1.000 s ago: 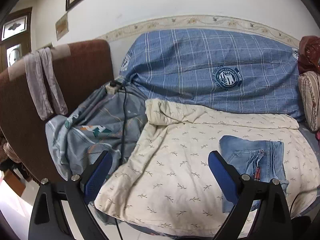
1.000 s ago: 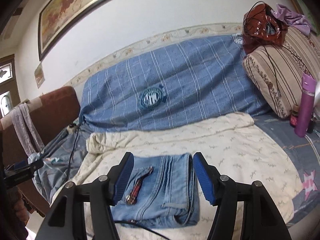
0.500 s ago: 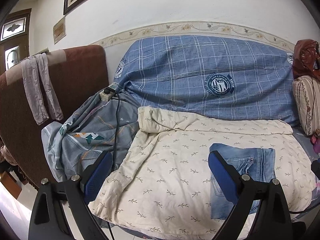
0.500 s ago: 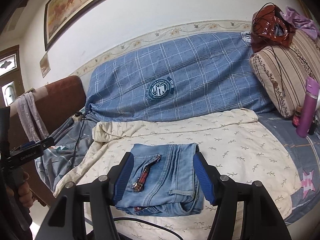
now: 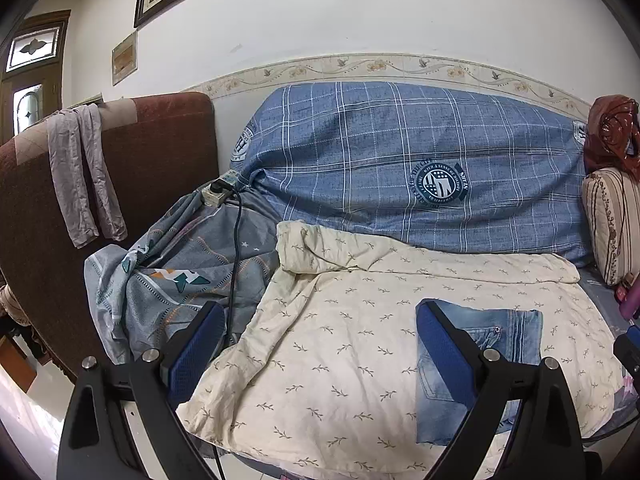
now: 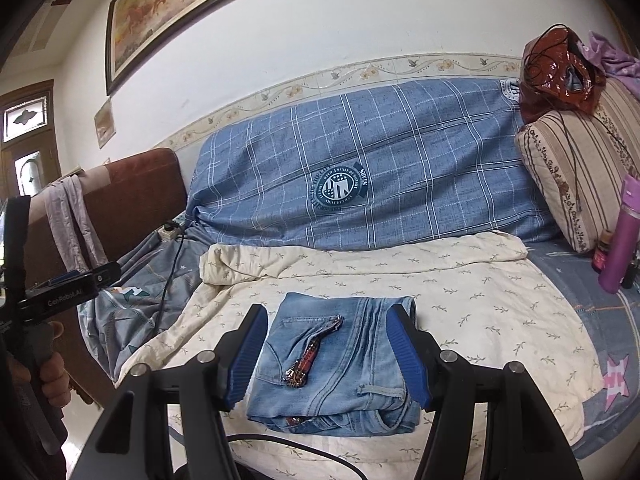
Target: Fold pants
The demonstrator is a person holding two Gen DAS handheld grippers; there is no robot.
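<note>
From the left wrist view, the pants [image 5: 502, 340] lay folded into a flat, pale-blue denim rectangle on the cream leaf-print blanket [image 5: 340, 340], toward its right end, partly hidden behind one finger. The left hand-held gripper [image 5: 316, 352] stood wide with nothing between its pads, above the blanket.

From the right wrist view, the pants [image 6: 340, 364] formed a compact stack of layers on the blanket [image 6: 480, 304], near its front edge, pocket side up, with a reddish beaded ornament hanging by the zip. The right hand-held gripper [image 6: 328, 356] stood wide, its pads either side of the stack and above it, apart from the denim.
</note>
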